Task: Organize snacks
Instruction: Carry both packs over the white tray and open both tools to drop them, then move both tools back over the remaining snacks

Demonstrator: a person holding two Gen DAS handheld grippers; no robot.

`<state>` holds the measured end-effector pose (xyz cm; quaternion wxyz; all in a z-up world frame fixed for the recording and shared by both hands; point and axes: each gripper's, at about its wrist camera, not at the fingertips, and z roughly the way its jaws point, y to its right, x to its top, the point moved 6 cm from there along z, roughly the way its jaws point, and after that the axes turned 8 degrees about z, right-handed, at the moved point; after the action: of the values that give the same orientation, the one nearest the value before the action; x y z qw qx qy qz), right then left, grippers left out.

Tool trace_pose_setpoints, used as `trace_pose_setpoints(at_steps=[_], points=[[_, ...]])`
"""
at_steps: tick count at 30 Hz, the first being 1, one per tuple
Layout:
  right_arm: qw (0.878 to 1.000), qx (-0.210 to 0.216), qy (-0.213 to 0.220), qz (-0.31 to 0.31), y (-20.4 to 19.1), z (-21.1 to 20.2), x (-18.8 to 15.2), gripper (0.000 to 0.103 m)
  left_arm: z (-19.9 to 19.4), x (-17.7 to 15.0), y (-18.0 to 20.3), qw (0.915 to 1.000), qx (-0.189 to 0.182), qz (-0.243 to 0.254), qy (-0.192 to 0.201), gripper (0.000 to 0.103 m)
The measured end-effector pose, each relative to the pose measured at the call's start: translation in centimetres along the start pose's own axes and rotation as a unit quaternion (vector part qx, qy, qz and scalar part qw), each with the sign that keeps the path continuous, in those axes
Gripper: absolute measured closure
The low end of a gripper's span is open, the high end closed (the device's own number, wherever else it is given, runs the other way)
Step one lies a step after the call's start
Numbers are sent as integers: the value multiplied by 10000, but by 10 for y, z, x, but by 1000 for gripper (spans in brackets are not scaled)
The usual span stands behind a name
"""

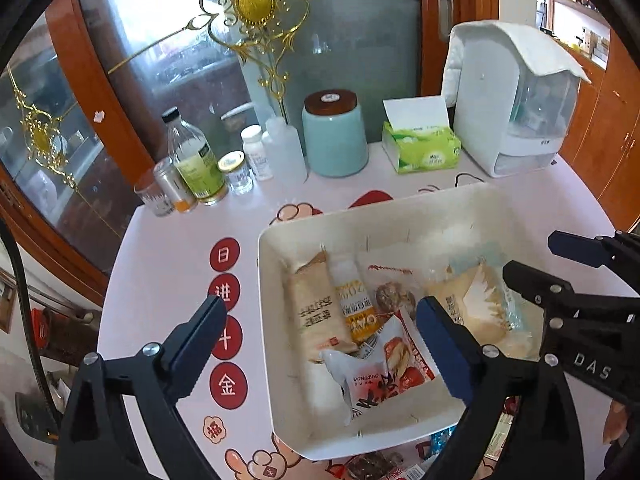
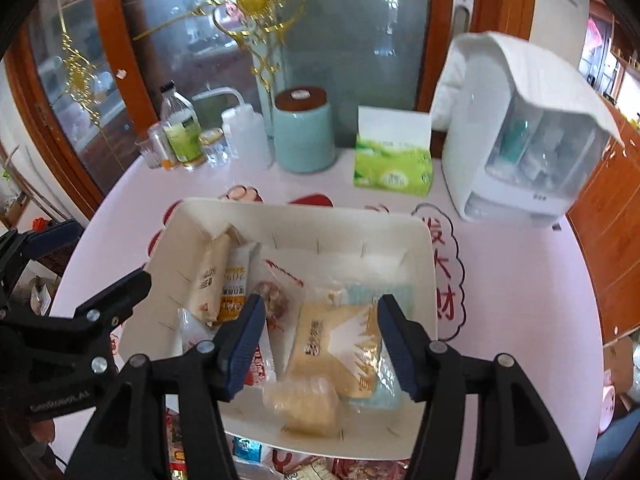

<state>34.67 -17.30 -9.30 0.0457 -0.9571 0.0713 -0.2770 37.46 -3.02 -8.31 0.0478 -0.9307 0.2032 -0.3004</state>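
Snacks not yet sorted lie nearest of all, a loose pile of wrapped packets [image 2: 256, 458] on the pink tablecloth [image 1: 168, 240] just in front of the white tray's [image 1: 276, 400] near rim, half hidden under the tools. Above them both grippers hover over the tray with nothing between their fingers: the left gripper [image 1: 320, 344] is spread wide across the tray's left half, and the right gripper [image 2: 320, 344] stands released over the right half, straddling a beige-and-white pastry pack [image 2: 336, 344].

Inside the tray, a small round cake in clear wrap [image 2: 300, 404] sits at the near edge, a red-and-white date snack bag [image 1: 384, 364] leans over its neighbours, and two upright stick packs, one cream [image 1: 316, 312] and one yellow [image 1: 354, 308], stand against the left wall beside a clear-wrapped walnut sweet [image 1: 394, 296].

Beyond the tray, well apart from it, stand a green tissue box [image 1: 420, 148], a teal canister [image 1: 334, 136], a cluster of glass bottles [image 1: 196, 164] and a white cup steriliser [image 1: 512, 108].

The likely trouble: the two tools are close together, so reaching for the same pile could knock them against each other. Slippery film wrappers may also slide out of a pinch, and a low pass over the near rim could tip or shove the light tray.
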Motion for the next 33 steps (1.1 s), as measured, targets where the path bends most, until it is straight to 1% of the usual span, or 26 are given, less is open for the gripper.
trace_pose_setpoints(at_steps=[5, 8, 13, 16, 19, 25, 27, 33], points=[[9999, -4, -137, 88, 4, 4, -6, 44, 0, -8, 1, 9998, -152, -150, -63, 8], [9999, -71, -134, 45, 4, 1, -10, 44, -3, -11, 4, 9996, -183, -199, -50, 8], [9999, 12, -127, 82, 2, -8, -11, 43, -13, -15, 8, 9995, -209, -216, -13, 8], [9999, 81, 2, 62, 0, -19, -13, 43, -21, -17, 10, 9995, -207, -216, 21, 8], [9999, 19, 138, 6, -2, -27, -13, 43, -31, -18, 12, 9996, -169, -203, 100, 8], [9989, -30, 467, 39, 0, -51, -18, 43, -49, -25, 19, 9995, -185, -240, 130, 8], [9988, -66, 487, 32, 1, -56, -20, 43, -55, -28, 21, 9994, -177, -245, 154, 8], [9963, -177, 819, -176, 3, -86, -28, 43, -82, -35, 30, 9992, -149, -264, 274, 8]])
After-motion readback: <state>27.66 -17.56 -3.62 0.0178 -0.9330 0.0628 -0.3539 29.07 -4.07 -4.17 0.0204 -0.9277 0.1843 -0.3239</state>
